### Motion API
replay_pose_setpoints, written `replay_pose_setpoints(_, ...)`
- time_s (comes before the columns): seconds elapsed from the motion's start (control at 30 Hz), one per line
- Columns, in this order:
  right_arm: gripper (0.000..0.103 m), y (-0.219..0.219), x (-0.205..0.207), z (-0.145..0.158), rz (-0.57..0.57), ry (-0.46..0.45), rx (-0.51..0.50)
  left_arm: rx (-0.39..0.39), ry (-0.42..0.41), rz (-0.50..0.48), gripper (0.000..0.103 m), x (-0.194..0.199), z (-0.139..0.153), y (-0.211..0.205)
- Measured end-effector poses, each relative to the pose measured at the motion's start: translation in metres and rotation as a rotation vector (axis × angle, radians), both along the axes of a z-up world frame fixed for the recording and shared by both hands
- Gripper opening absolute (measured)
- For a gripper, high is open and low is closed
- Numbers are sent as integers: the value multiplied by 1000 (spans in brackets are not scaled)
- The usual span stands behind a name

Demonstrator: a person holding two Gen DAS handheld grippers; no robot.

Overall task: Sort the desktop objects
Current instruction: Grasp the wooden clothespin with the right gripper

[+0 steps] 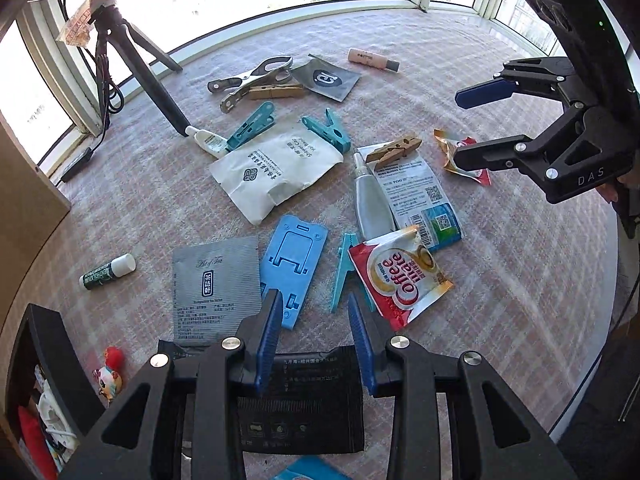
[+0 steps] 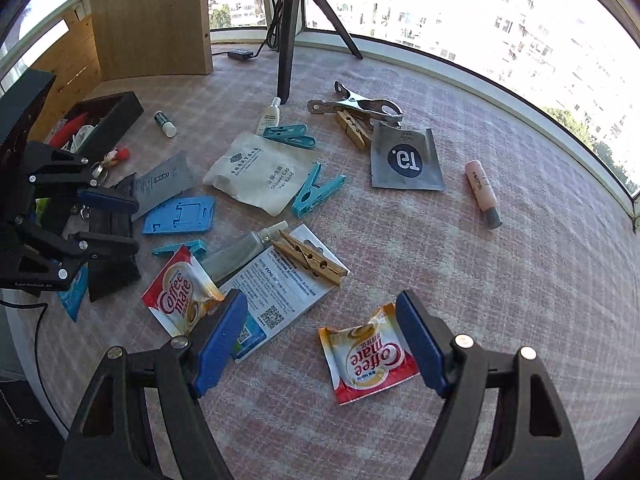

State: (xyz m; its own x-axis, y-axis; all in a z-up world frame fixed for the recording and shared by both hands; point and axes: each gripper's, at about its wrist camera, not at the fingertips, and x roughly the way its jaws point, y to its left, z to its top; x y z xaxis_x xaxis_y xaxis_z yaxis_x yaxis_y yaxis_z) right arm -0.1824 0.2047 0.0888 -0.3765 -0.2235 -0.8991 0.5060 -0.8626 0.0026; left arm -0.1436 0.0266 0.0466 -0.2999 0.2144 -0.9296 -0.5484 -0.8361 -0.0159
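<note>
My left gripper (image 1: pixel 314 344) hangs open over a black sachet (image 1: pixel 300 400), its blue pads apart and touching nothing. A blue phone stand (image 1: pixel 294 256) and a red Coffee-mate sachet (image 1: pixel 400 280) lie just beyond it. In the right wrist view the left gripper (image 2: pixel 120 222) sits at the far left above that black sachet (image 2: pixel 112 272). My right gripper (image 2: pixel 320 340) stands wide open over a second Coffee-mate sachet (image 2: pixel 368 360), which lies between the pads, apart from both. The left wrist view has the right gripper (image 1: pixel 468 128) at the upper right.
Scattered on the checked cloth are a white shower-cap packet (image 2: pixel 260 172), teal clips (image 2: pixel 316 196), wooden pegs (image 2: pixel 312 260), a metal clamp (image 2: pixel 356 106), a grey sachet (image 2: pixel 406 158) and a pink tube (image 2: pixel 482 192). A black tray (image 2: pixel 116 114) stands left, a tripod (image 2: pixel 288 40) behind.
</note>
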Motion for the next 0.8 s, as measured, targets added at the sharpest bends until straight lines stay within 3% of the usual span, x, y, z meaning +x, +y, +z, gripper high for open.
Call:
replay_pose_setpoints(0.1, 66, -2, -7, -5, 28, -18, -5, -21, -17, -34, 22, -2, -9, 5)
replay_pose_setpoints(0.37, 66, -8, -25, -20, 84, -37, 30, -28, -36, -82, 22, -1, -20, 15)
replay_pose_setpoints(0.47, 65, -13, -29, -26, 106, -39, 42, -22, -47, -76, 14, -5, -24, 16)
replay_pose_setpoints(0.6, 64, -18, -34, -33, 130, -56, 39, -11, -53, -67, 12, -8, -25, 16)
replay_pose_setpoints(0.8, 50, -18, -35, -41, 129, -105, -5, 3, -56, -54, 4, -9, -25, 14)
